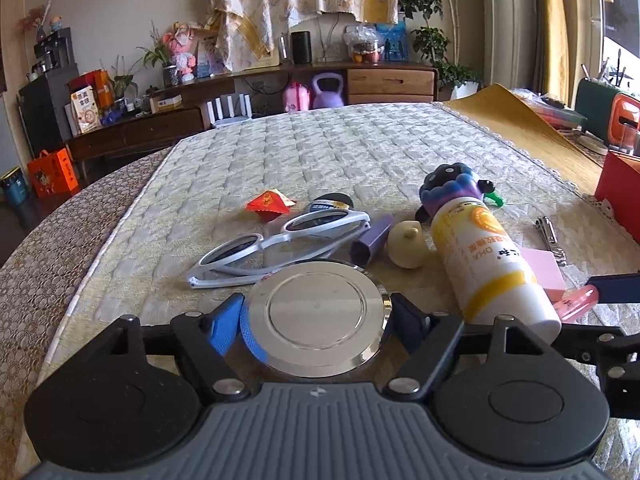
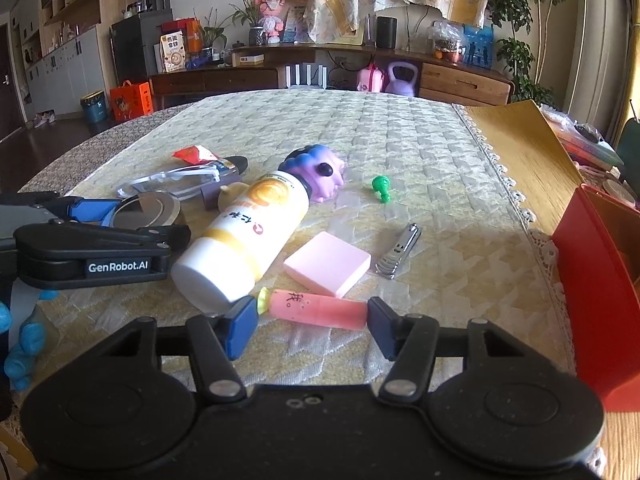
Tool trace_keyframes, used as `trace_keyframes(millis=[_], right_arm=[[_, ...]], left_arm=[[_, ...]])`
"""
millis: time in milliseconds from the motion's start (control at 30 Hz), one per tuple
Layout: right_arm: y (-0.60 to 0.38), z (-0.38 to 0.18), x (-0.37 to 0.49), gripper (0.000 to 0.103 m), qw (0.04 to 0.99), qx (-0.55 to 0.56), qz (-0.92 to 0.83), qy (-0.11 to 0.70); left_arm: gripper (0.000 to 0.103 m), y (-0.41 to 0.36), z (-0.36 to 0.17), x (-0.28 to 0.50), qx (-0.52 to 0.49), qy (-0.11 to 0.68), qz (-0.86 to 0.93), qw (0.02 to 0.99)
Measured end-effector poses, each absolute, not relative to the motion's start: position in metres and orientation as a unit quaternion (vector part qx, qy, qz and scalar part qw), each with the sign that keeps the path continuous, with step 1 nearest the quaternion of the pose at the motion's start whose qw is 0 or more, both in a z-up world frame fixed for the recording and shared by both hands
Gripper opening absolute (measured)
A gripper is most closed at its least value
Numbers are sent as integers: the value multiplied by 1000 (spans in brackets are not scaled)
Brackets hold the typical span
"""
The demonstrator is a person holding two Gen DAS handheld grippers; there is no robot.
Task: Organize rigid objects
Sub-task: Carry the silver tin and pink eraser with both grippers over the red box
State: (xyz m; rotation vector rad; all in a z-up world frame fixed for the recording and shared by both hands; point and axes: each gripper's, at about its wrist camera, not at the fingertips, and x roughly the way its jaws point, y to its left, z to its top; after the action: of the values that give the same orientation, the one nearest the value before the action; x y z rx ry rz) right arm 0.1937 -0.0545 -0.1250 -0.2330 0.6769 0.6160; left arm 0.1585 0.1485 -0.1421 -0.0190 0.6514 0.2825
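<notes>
On the quilted cream table cover (image 2: 400, 140), the clutter runs from a crumpled red foil wrapper (image 1: 269, 202) at the far left to white-framed plastic sunglasses (image 1: 276, 242) with dark lenses, lying partly over a dark round thing I cannot make out. Near them, the left gripper (image 1: 316, 322) has its blue pads on both edges of a round, mirror-bright metal compact (image 1: 316, 316), holding it. To the right come a small purple faceted tube (image 1: 370, 242) and a pale yellow knobbed lump (image 1: 406, 244), both half hidden from the right side by a white plastic bottle with yellow bands (image 2: 244, 236) lying on its side. At its far end sits a purple rubbery toy (image 2: 320, 176), then a small green plastic pawn (image 2: 380, 188). Nearer lies a flat pink square block (image 2: 328, 268) beside steel nail clippers (image 2: 400, 252). The right gripper (image 2: 312, 326) brackets a pink tube with a yellow-green end (image 2: 316, 306) lengthwise, both pads meeting its ends. At far right stands a red box (image 2: 592, 292), cut off; its contents are unseen.
</notes>
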Motion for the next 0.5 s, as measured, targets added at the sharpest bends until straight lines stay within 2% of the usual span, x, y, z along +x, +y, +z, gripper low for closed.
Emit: trace_keyframes(millis=[500], right_arm=[[-86,-88,176,59,904,-89,293,299]], left_arm=[[78,140,-104,135,-22,311,150,938]])
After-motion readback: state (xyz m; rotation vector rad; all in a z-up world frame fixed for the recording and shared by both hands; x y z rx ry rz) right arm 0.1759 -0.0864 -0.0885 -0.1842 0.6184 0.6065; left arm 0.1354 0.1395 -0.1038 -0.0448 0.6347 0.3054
